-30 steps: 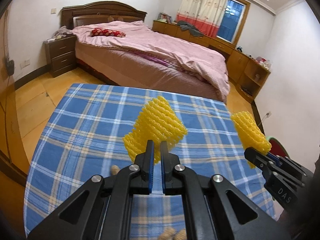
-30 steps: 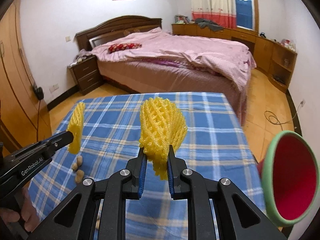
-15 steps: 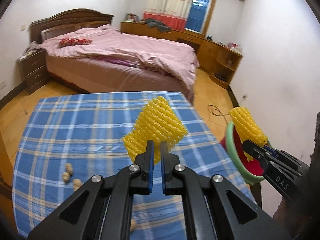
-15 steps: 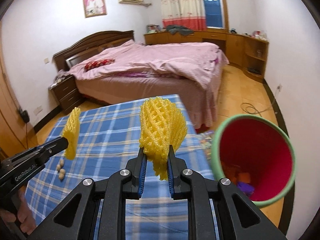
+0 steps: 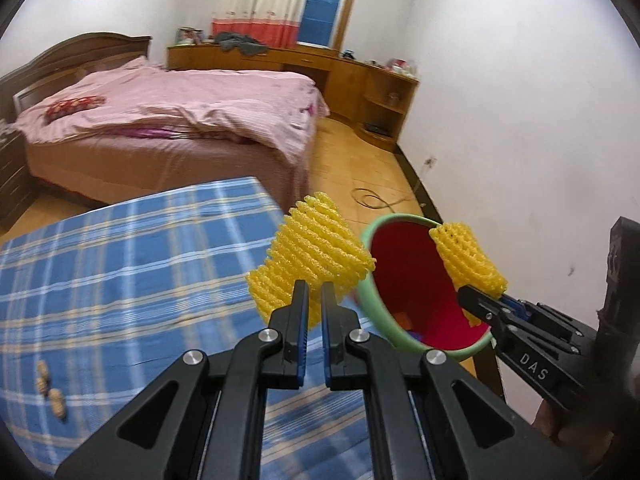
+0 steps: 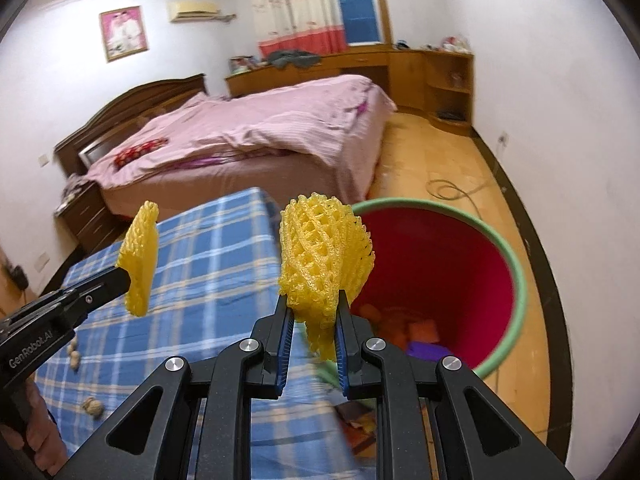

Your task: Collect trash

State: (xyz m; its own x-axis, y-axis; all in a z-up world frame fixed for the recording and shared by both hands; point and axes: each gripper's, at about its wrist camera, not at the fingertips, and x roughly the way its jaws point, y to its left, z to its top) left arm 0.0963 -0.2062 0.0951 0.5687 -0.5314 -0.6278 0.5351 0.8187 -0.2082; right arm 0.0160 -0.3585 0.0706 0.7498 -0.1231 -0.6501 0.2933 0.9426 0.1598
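My left gripper (image 5: pixel 314 298) is shut on a yellow foam fruit net (image 5: pixel 308 254), held above the right edge of the blue plaid table (image 5: pixel 120 264). My right gripper (image 6: pixel 314 310) is shut on a second yellow foam net (image 6: pixel 324 256). In the left wrist view that second net (image 5: pixel 468 260) hangs over the mouth of the red bin with a green rim (image 5: pixel 412 280), pinched by the right gripper (image 5: pixel 466 296). The right wrist view shows the bin (image 6: pixel 516 280) on the floor just right of the table, with some trash at its bottom, and the left gripper (image 6: pixel 126 278) with its net (image 6: pixel 140 260).
Several peanut shells (image 5: pixel 50 388) lie on the cloth near the left side, also visible as shells (image 6: pixel 74 356). A pink bed (image 5: pixel 180 120) stands behind the table. Wooden cabinets (image 5: pixel 372 92) line the far wall. A cable (image 6: pixel 452 190) lies on the wooden floor by the white wall.
Both grippers have swung to the right with their nets, from over the table's middle to its right edge. The red bin has come into full view beneath the right gripper's net.
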